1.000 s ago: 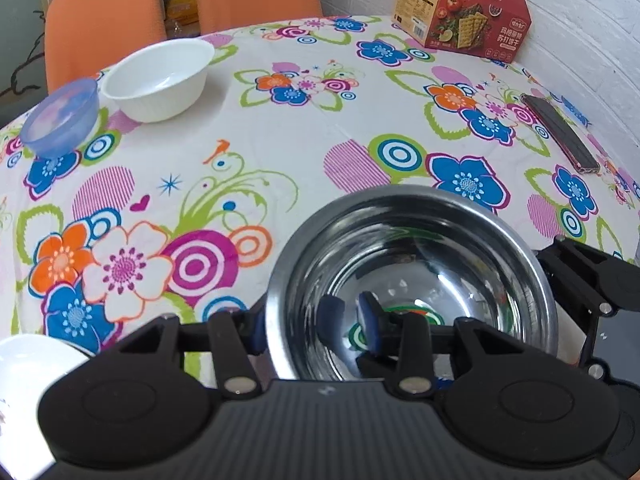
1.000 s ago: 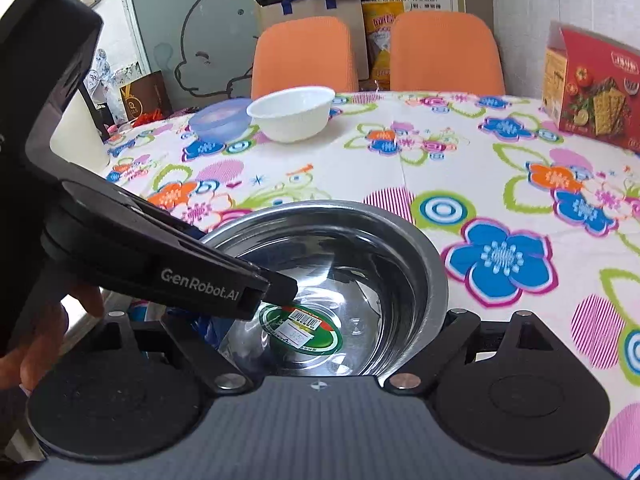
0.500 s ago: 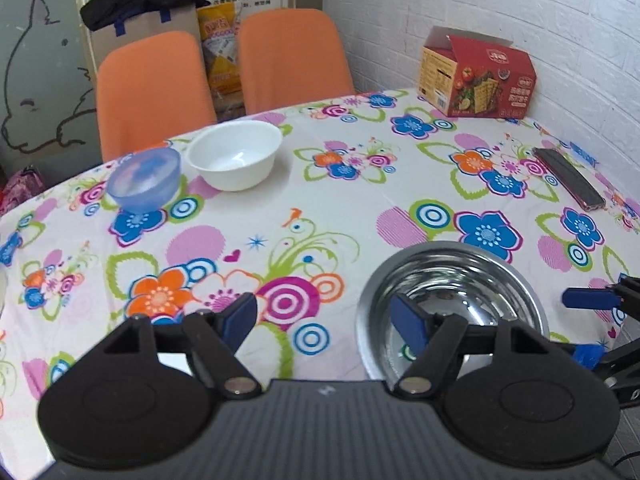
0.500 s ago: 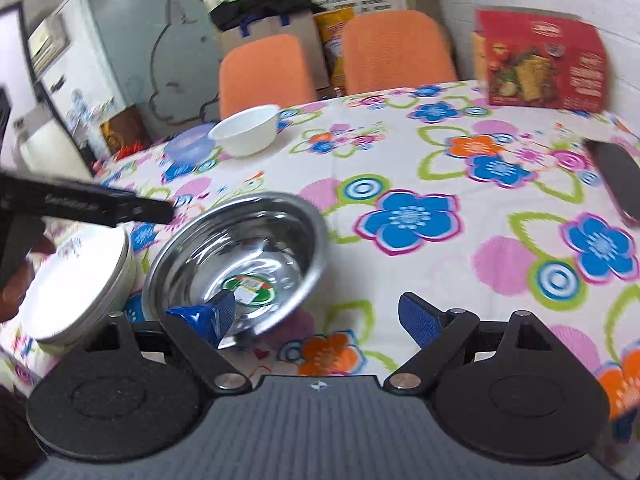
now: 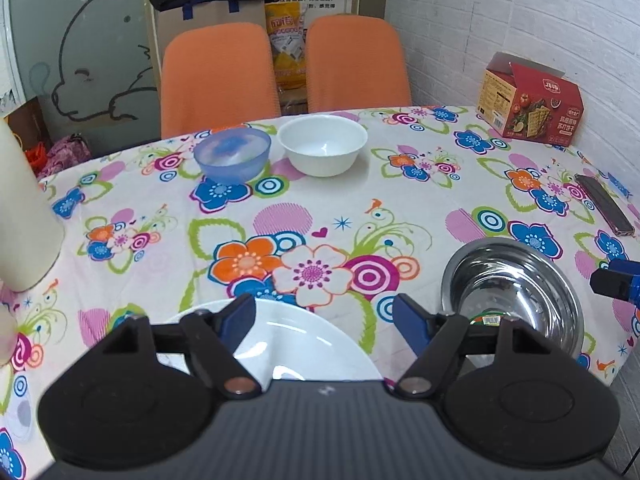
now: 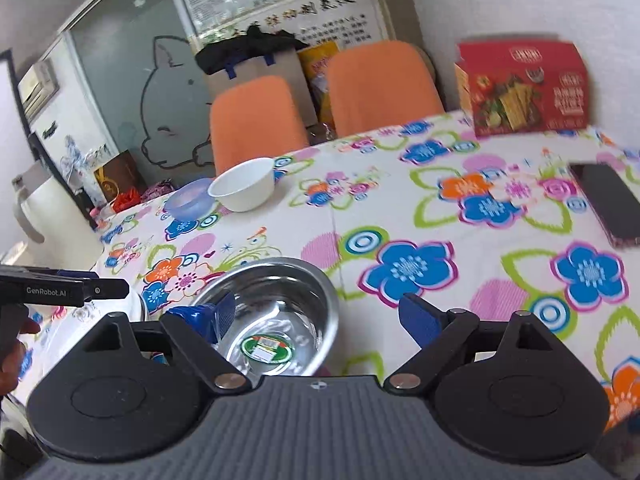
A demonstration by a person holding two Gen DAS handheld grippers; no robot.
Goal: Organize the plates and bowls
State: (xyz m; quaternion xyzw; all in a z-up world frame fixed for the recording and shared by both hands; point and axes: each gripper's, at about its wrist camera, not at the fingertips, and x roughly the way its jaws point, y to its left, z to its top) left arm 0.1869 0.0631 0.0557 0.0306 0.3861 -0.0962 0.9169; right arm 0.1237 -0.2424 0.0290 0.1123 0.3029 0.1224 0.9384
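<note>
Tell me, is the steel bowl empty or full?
Empty: the steel bowl shows only a green sticker on its bare bottom.

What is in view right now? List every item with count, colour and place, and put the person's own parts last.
Round stainless steel bowl: 1, silver with a green sticker inside, near edge of the table, right of the plate.
Round white plate: 1, white, near edge, under the left gripper.
White ceramic bowl: 1, white, far side.
Translucent blue plastic bowl: 1, blue, beside the white bowl, on its left.
Red cardboard cracker box: 1, red, far right by the wall.
Dark phone: 1, black, right side.
Floral tablecloth: 1, multicoloured, covering the table.
Orange chairs: 2, behind the table.
Left gripper: 1, black, blue pads, open.
Right gripper: 1, same, open.
Hand: 1, holding the left gripper.
</note>
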